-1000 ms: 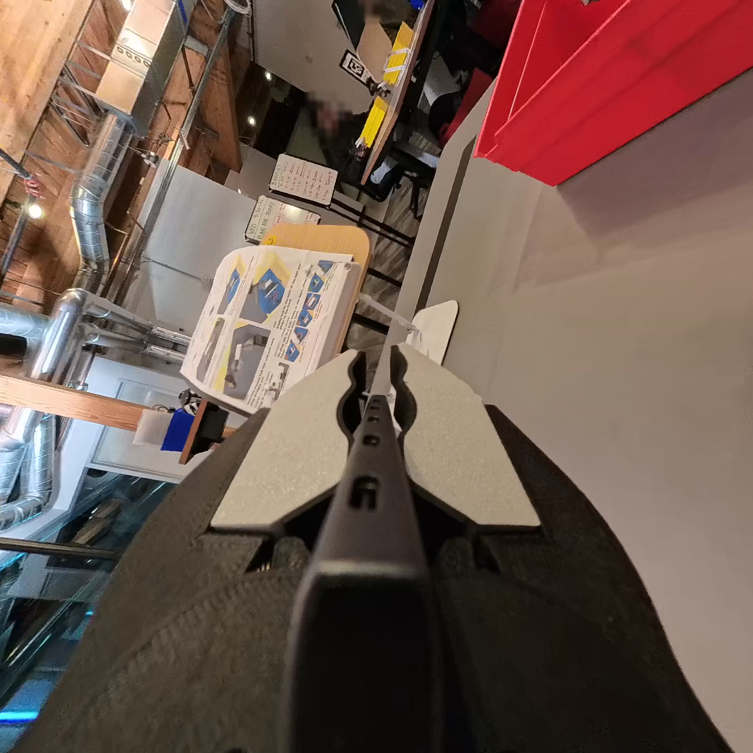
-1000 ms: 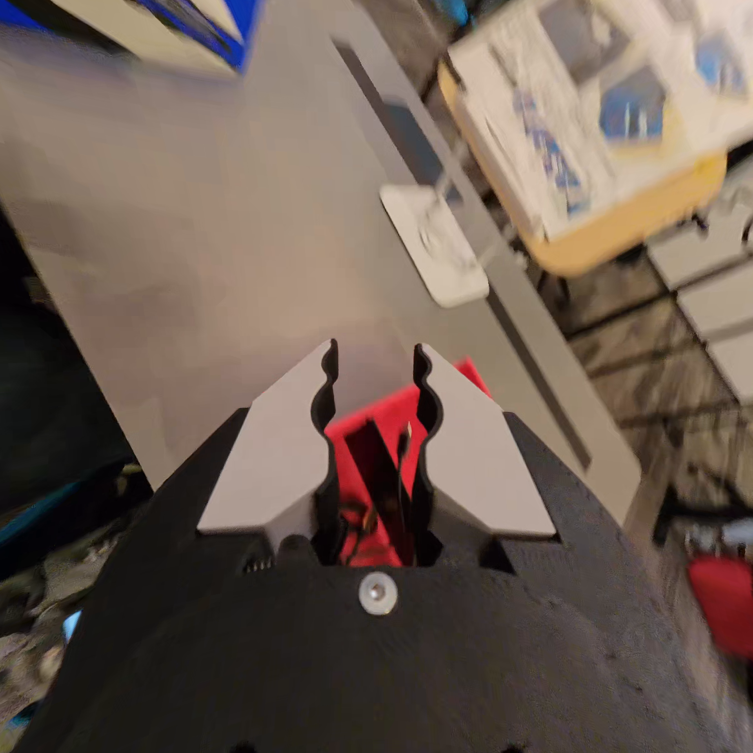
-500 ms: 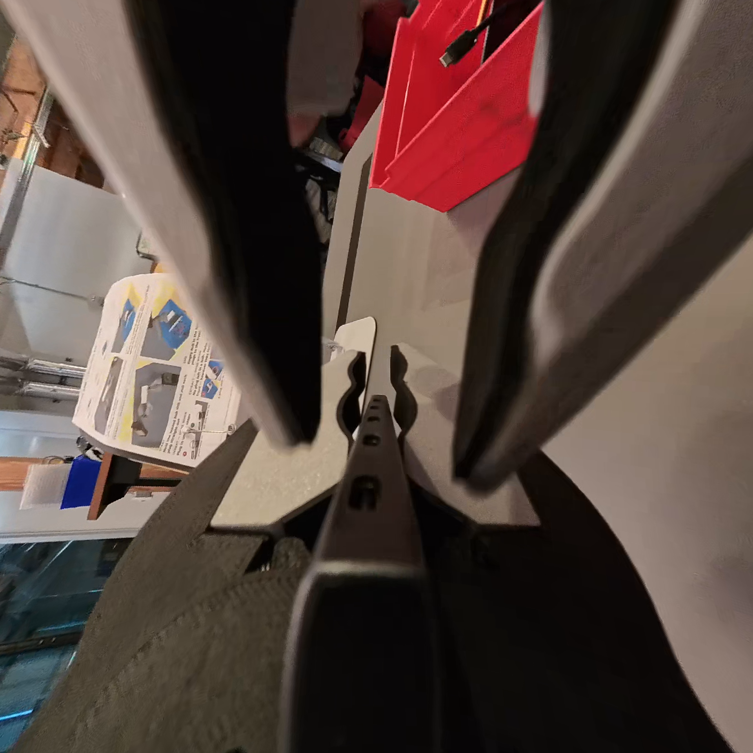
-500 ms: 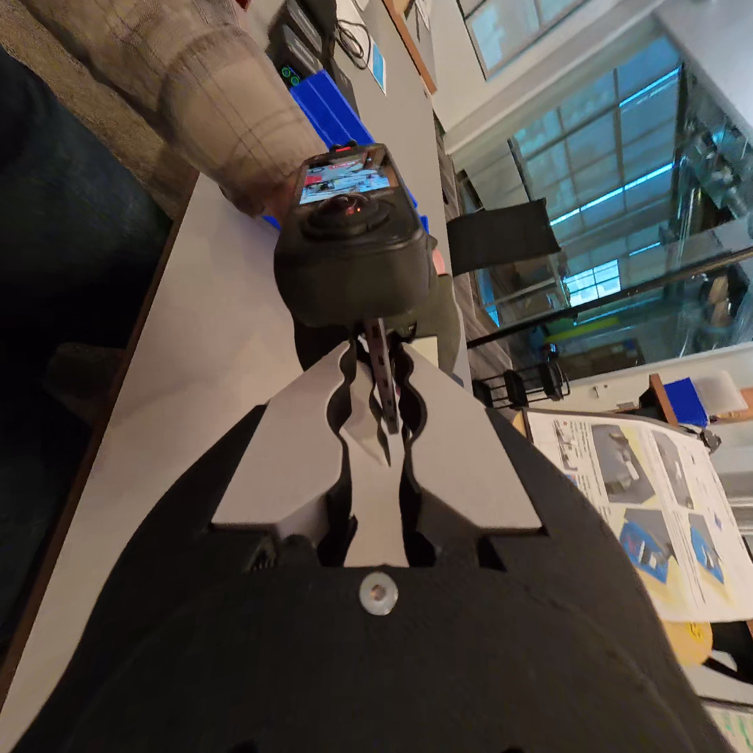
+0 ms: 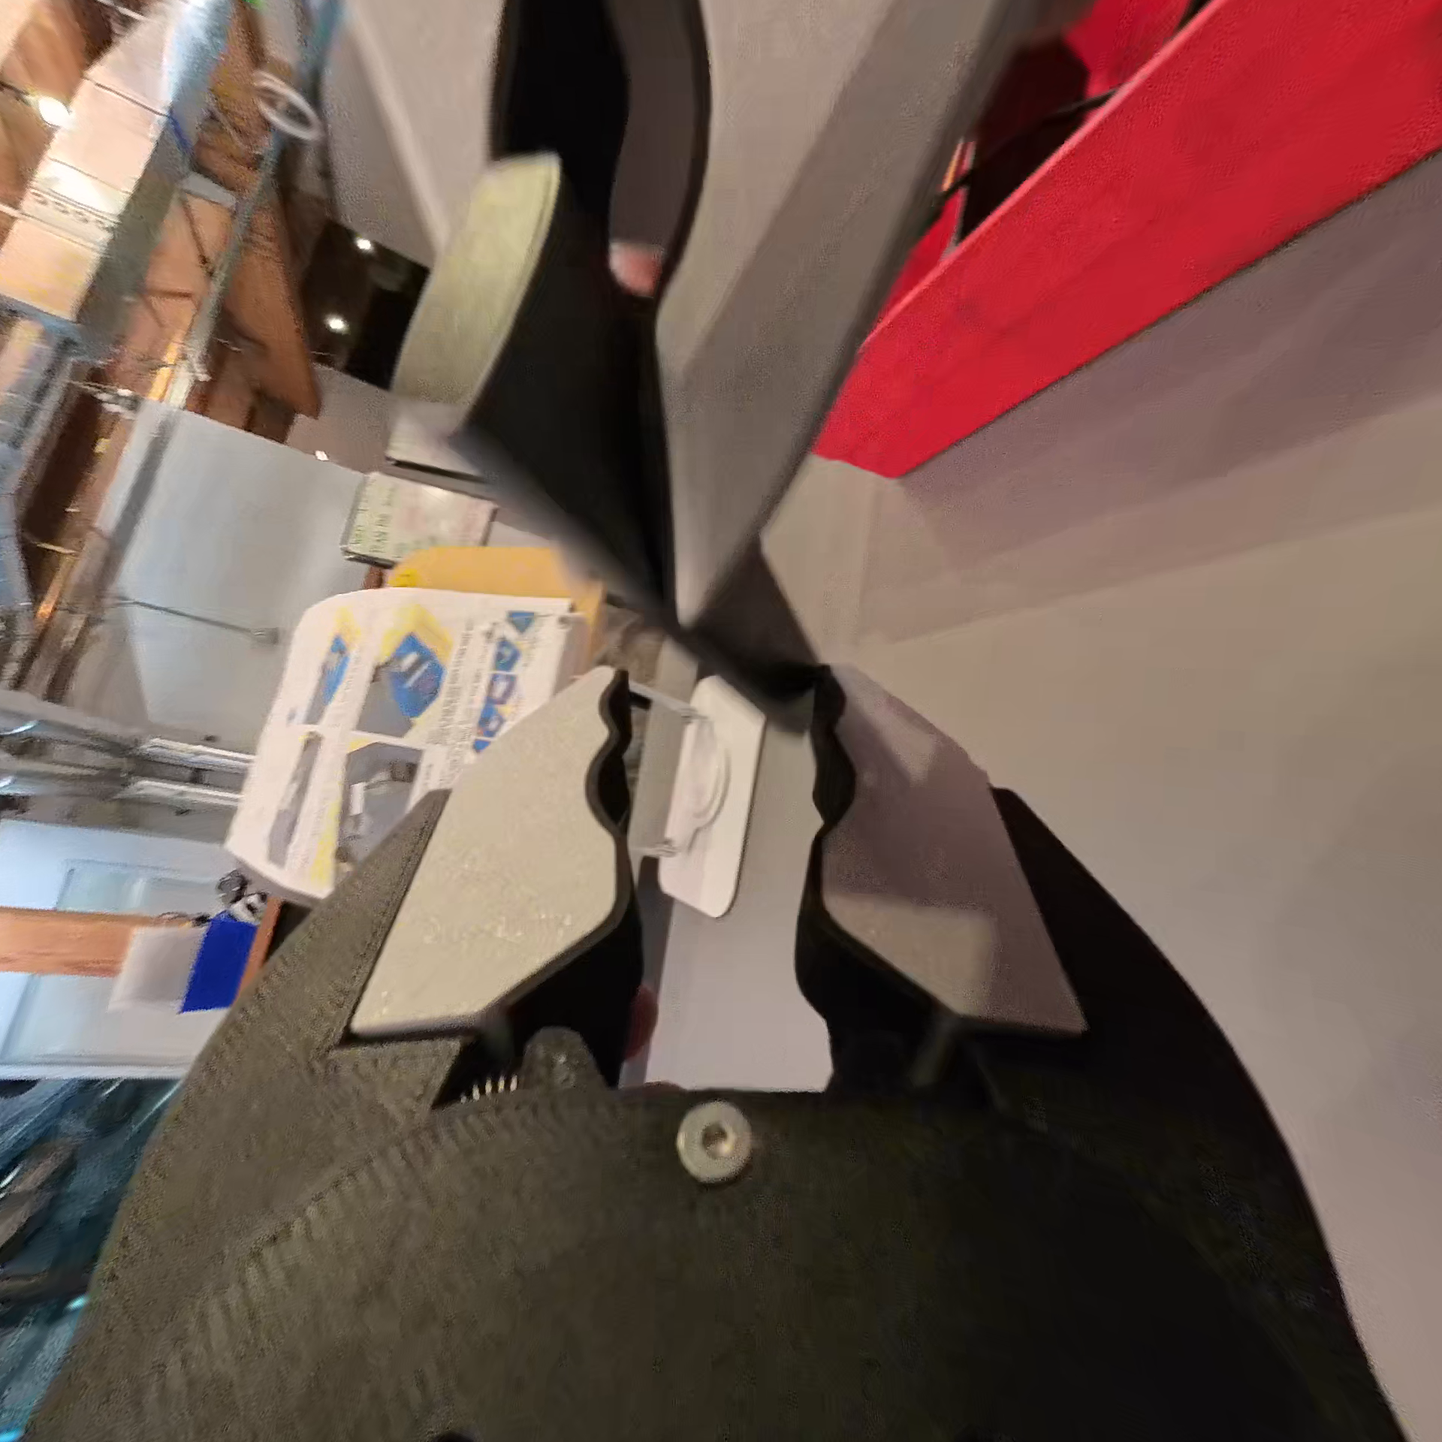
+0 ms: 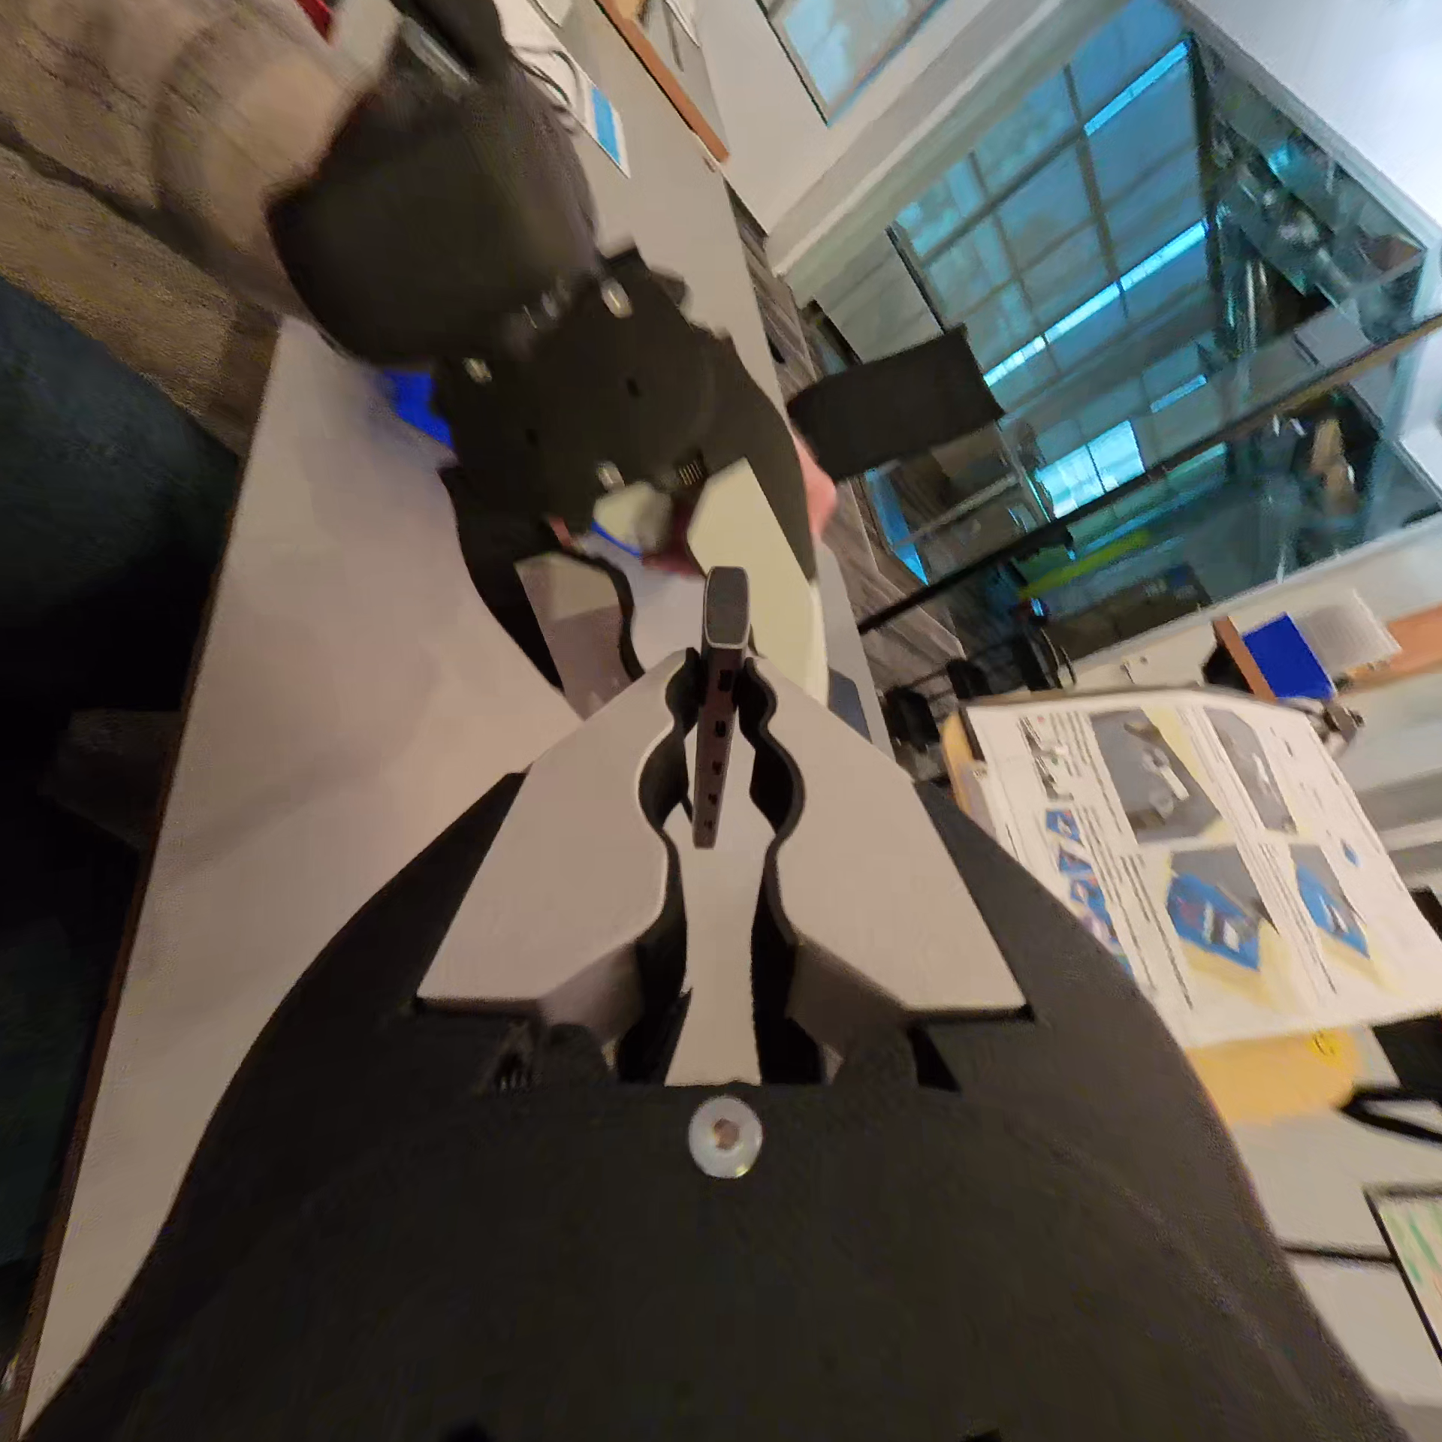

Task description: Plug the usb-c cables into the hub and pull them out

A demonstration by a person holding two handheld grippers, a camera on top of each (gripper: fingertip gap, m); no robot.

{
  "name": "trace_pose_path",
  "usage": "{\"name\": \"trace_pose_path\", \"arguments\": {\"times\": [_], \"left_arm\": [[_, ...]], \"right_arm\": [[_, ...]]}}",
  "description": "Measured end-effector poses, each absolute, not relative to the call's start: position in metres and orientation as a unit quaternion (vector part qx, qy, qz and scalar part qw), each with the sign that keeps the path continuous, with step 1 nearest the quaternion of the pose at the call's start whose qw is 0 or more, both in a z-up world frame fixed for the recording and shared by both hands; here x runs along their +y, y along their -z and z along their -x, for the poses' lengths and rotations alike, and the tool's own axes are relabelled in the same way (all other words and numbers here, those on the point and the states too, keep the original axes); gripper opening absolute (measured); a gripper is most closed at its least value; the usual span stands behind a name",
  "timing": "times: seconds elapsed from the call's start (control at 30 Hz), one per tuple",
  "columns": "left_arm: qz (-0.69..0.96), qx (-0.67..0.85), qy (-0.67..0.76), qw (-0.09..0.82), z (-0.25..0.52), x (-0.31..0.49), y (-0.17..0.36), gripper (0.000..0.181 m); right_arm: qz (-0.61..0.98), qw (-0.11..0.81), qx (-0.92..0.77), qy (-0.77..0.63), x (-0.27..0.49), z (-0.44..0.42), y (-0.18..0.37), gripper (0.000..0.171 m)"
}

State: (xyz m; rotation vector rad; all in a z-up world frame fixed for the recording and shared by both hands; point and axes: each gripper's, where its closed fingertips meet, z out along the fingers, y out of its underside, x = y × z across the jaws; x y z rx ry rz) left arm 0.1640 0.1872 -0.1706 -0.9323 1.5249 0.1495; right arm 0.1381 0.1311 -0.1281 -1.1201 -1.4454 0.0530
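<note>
Your right gripper (image 6: 716, 671) is clamped on the slim dark metal hub (image 6: 718, 722), seen only in the right wrist view. Your left gripper (image 5: 718, 706) stands apart and empty; only its view shows the red plastic bin (image 5: 1131, 257) on the grey table (image 5: 1209, 702).

Grey tabletop (image 5: 1170, 780); large glass windows (image 6: 1092, 234); exposed metal ducts (image 5: 117, 741); ceiling spotlights (image 5: 337, 321).

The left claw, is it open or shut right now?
Open. The left claw has its two grey fingers spread wide, with bare grey table visible between them, holding nothing.
</note>
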Motion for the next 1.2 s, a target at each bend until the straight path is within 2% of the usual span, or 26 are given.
{"name": "trace_pose_path", "arguments": {"times": [0.03,0.2,0.37,0.6,0.93,1.2], "left_arm": [[0.408,0.656,-0.064,0.632,-0.161,0.189,0.164,0.044],[0.406,0.61,-0.08,0.676,-0.145,0.196,0.125,0.044],[0.403,0.609,-0.119,0.672,-0.133,0.204,0.122,0.037],[0.417,0.63,-0.145,0.639,-0.124,0.211,0.146,0.033],[0.433,0.659,-0.152,0.595,-0.11,0.213,0.178,0.032],[0.442,0.676,-0.156,0.569,-0.095,0.208,0.194,0.032]], "right_arm": [[0.497,0.61,-0.617,-0.009,0.137,-0.151,0.124,0.006],[0.564,0.611,-0.549,0.083,0.176,-0.235,0.104,0.007],[0.649,0.599,-0.436,0.175,0.217,-0.349,0.091,0.007],[0.764,0.515,-0.348,0.175,0.245,-0.456,0.148,0.008],[0.876,0.354,-0.32,0.074,0.256,-0.483,0.257,0.007],[0.883,0.28,-0.376,-0.012,0.265,-0.445,0.289,0.015]]}}
